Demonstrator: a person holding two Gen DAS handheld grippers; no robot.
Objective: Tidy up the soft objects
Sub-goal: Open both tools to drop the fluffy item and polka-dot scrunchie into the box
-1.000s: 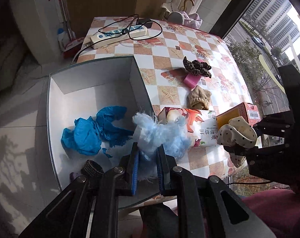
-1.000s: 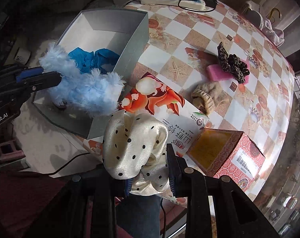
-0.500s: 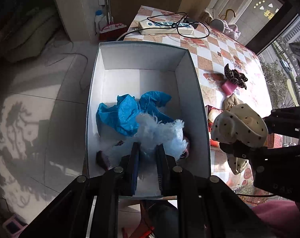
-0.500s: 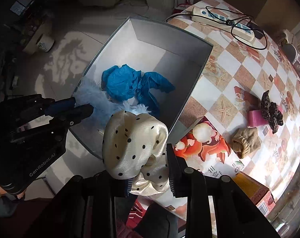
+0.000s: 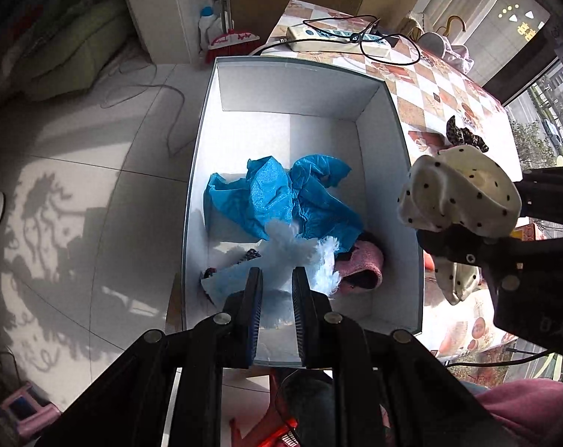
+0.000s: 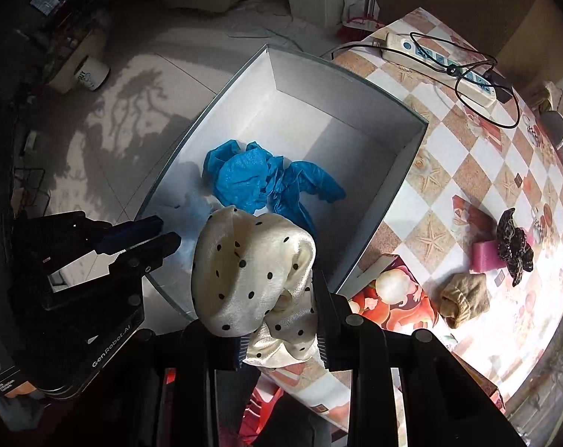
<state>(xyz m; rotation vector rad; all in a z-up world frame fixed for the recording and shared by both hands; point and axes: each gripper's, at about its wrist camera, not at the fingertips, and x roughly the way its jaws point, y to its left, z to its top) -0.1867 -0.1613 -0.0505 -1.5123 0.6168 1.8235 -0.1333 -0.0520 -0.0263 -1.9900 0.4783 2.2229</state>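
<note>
Leftmost, the left hand-held gripper (image 5: 275, 290) hangs over the near end of the white box (image 5: 389, 171), its jaws slightly parted around the pale blue fluffy piece (image 5: 300, 257), which lies inside; whether they still pinch it I cannot tell. Beyond it lie a crumpled blue plastic cover (image 5: 281, 197) and a pink knitted item (image 5: 363, 264). Further right, the right hand-held gripper (image 6: 281, 320) is clenched on a cream polka-dot fabric piece (image 6: 251, 272), above the box's near right edge. On the checkered worktop (image 6: 467, 156) to the right rest a tan sock (image 6: 466, 298), a dark scrunchie (image 6: 514, 242) and a power strip (image 6: 441, 61).
</note>
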